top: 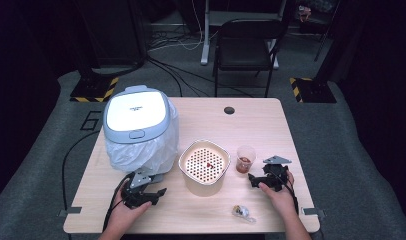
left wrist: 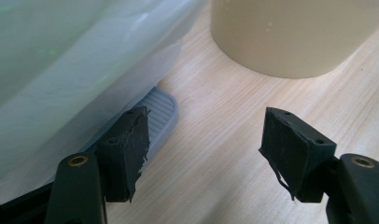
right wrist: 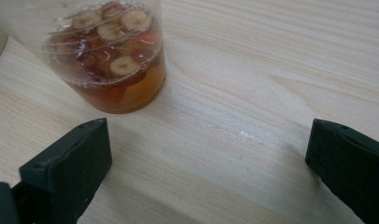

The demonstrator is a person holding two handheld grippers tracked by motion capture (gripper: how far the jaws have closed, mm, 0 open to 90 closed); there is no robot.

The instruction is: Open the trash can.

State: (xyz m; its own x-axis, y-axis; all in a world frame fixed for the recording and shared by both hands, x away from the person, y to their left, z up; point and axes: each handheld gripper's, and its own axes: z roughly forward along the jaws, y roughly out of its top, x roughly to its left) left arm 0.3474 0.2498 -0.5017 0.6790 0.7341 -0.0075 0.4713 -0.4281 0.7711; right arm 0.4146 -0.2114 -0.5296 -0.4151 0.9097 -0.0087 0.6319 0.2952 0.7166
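Note:
My left gripper point(top: 156, 194) rests on the wooden table point(top: 251, 125), in front of a white lidded bin point(top: 136, 117) lined with a clear plastic bag point(left wrist: 61, 70). Its jaws stand apart over bare wood, and the left one is close to the bin's grey ribbed foot point(left wrist: 162, 109). In its own view the left gripper point(left wrist: 204, 140) faces a cream pot point(left wrist: 295, 37). That cream pot point(top: 204, 167) holds a perforated insert. My right gripper point(top: 253, 179) is wide open just short of a clear cup point(top: 245, 159). The cup point(right wrist: 113, 60) holds brown liquid and fruit slices; the right gripper point(right wrist: 208, 149) holds nothing.
A small clear-wrapped item point(top: 242, 212) lies near the table's front edge. A round cable hole point(top: 229, 110) sits at the back of the table. A black chair point(top: 246, 45) stands behind it. Cables trail from both grippers.

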